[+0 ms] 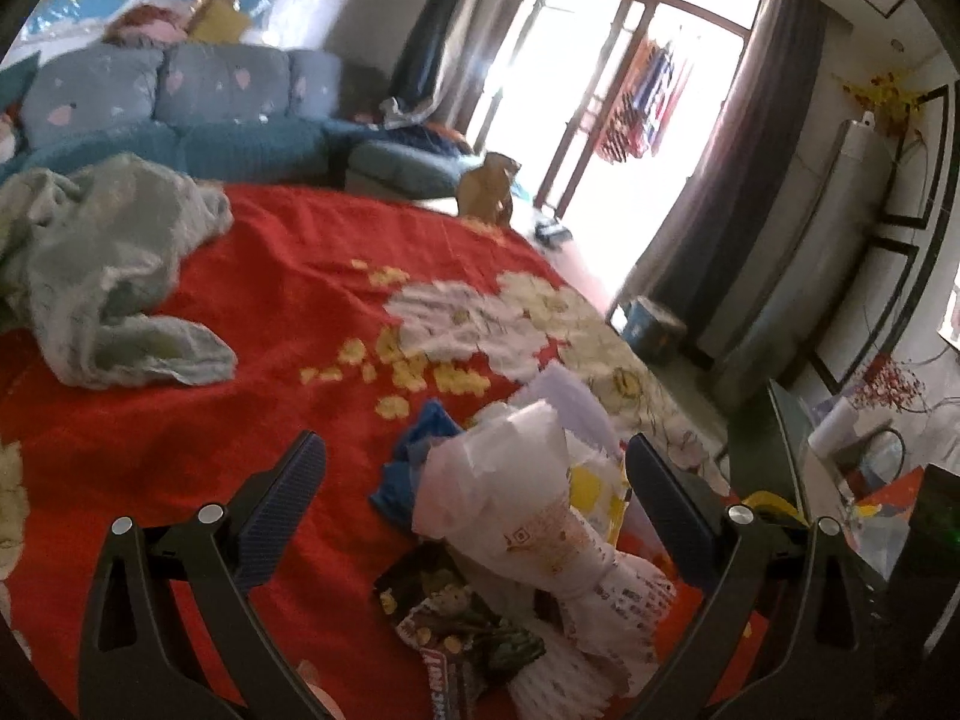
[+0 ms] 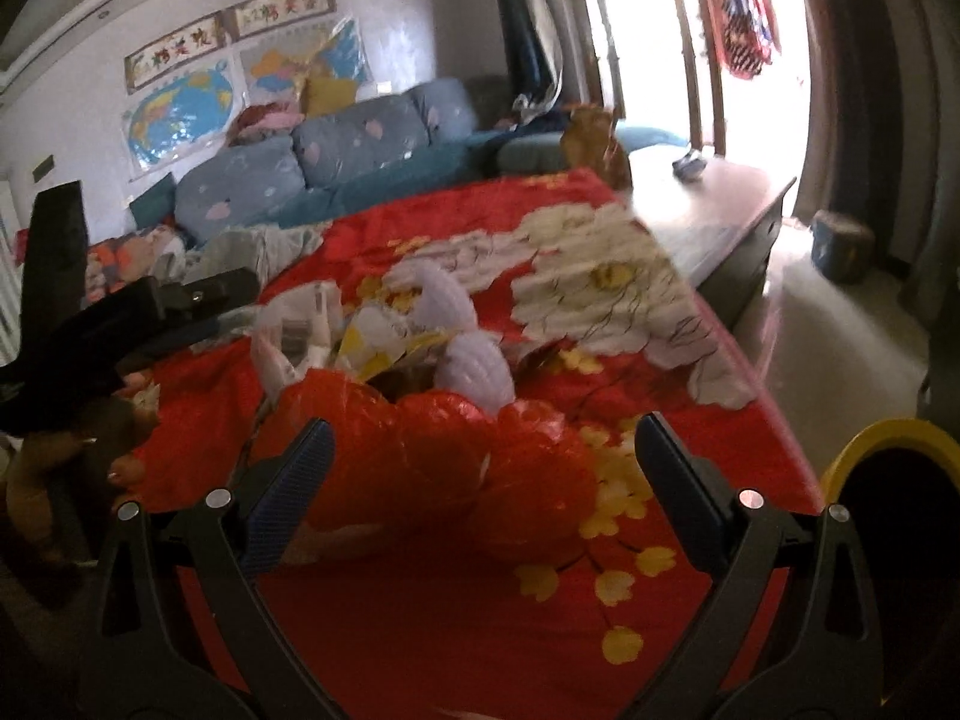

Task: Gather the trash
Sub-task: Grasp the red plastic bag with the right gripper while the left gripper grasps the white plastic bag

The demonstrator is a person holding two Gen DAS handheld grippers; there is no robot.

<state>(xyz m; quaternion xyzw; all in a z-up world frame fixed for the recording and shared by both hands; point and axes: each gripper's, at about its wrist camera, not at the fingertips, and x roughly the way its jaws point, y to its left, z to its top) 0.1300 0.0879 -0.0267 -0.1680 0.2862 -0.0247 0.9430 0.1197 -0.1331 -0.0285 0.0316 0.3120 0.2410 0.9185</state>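
Observation:
A heap of trash lies on the red flowered blanket [image 1: 252,276]: a crumpled white printed wrapper [image 1: 522,516], a dark snack packet [image 1: 456,618], a blue scrap [image 1: 420,468] and yellow-white packaging [image 1: 594,492]. My left gripper [image 1: 474,468] is open, its fingers on either side of the white wrapper. In the right wrist view an orange-red plastic bag [image 2: 444,456] lies in front of the same heap, with white foam netting [image 2: 474,372] behind it. My right gripper [image 2: 480,450] is open just above the bag. The left gripper's black body [image 2: 120,324] shows at the left.
A pale green cloth [image 1: 108,264] lies bunched on the blanket's far left. A blue sofa [image 1: 198,114] stands behind. A yellow-rimmed bin [image 2: 894,468] sits at the right of the blanket. A low wooden table [image 2: 714,210] and a bright balcony door [image 1: 600,78] lie beyond.

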